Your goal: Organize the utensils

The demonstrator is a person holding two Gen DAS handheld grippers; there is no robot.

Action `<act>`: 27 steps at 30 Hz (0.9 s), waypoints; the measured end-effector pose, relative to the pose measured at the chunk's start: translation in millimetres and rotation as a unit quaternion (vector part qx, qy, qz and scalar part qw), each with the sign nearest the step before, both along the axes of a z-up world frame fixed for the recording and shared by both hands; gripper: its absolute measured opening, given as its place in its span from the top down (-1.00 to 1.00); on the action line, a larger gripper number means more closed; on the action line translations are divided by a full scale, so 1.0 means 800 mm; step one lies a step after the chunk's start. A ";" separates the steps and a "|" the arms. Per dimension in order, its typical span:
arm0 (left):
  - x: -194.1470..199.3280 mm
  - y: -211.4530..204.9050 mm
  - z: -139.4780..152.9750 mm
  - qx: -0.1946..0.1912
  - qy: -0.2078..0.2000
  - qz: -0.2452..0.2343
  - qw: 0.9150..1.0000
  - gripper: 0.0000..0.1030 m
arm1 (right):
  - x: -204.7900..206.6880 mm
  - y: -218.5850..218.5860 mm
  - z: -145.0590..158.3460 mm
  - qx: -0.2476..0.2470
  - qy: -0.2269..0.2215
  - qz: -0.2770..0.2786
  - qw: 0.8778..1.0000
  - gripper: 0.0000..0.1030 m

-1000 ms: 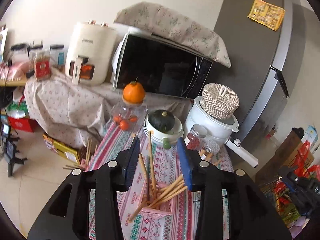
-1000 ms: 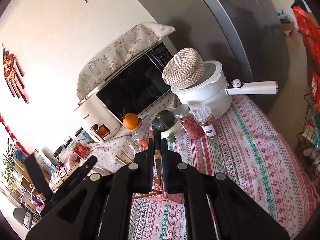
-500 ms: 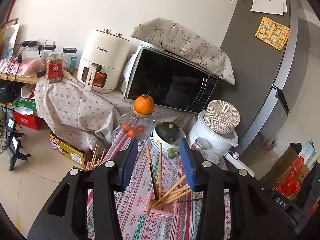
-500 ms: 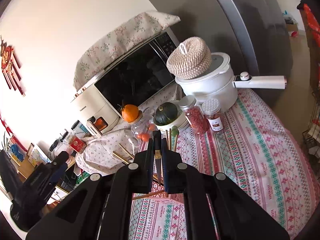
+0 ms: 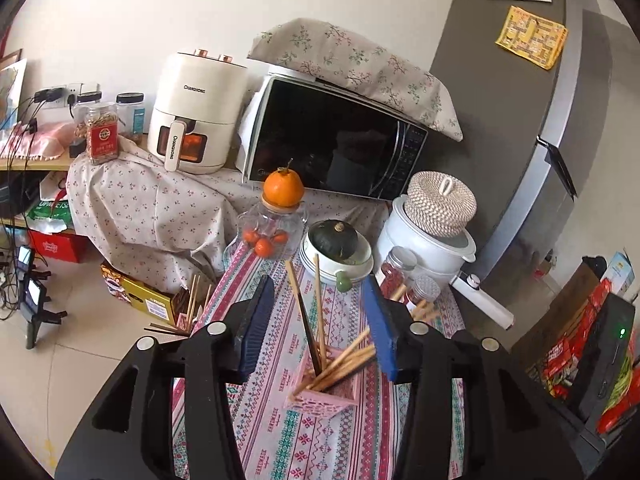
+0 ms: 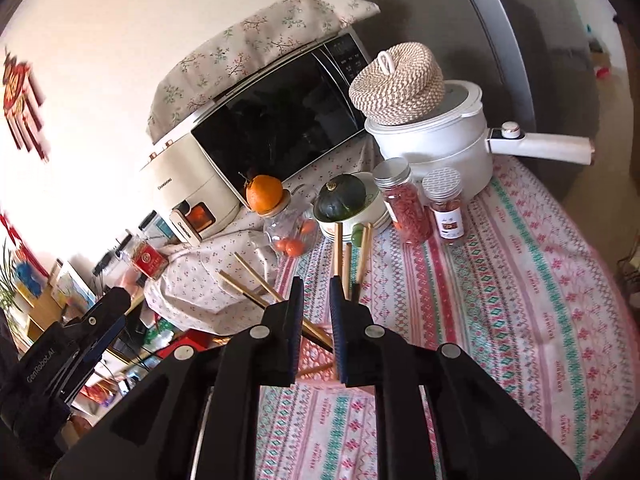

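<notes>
So the pink holder (image 5: 320, 390) full of chopsticks (image 5: 344, 362) sits on the desk (image 5: 304, 440) with the patterned cloth, right in front of both tools. From the left wrist cam, the left tool (image 5: 318, 326) hangs over it with its blue pads wide apart and opening further. The holder and sticks show in the gap between the pads, but lower down and not touched. One dark chopstick (image 5: 306, 320) stands nearly upright in the holder; the rest lean toward the right pad.

The right tool (image 6: 316, 312) has only a narrow gap and it's opening too, nothing pinched in it. The holder (image 6: 316, 354) peeks out just beneath its fingers, with sticks poking up beyond the tips. The left tool (image 6: 100, 332) shows at that view's left edge.

Behind it all: a jar (image 5: 272, 236) with an orange (image 5: 283, 188) on top.
</notes>
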State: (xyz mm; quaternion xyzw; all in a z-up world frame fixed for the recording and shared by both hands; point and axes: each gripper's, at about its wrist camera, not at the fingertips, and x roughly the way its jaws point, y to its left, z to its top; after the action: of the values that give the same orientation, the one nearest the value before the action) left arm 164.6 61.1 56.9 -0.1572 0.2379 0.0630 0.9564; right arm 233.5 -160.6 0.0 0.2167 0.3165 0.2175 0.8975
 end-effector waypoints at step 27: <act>-0.091 -0.074 -0.085 0.082 0.042 0.014 0.996 -0.66 | -0.133 -0.063 -0.059 -0.152 -0.014 -0.078 0.985 -0.45</act>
State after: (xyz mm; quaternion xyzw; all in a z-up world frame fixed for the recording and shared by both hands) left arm 91.6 2.2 -11.3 -0.0789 0.2694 0.1017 0.9544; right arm 127.3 -211.1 -46.9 0.0990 0.3152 0.0991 0.9386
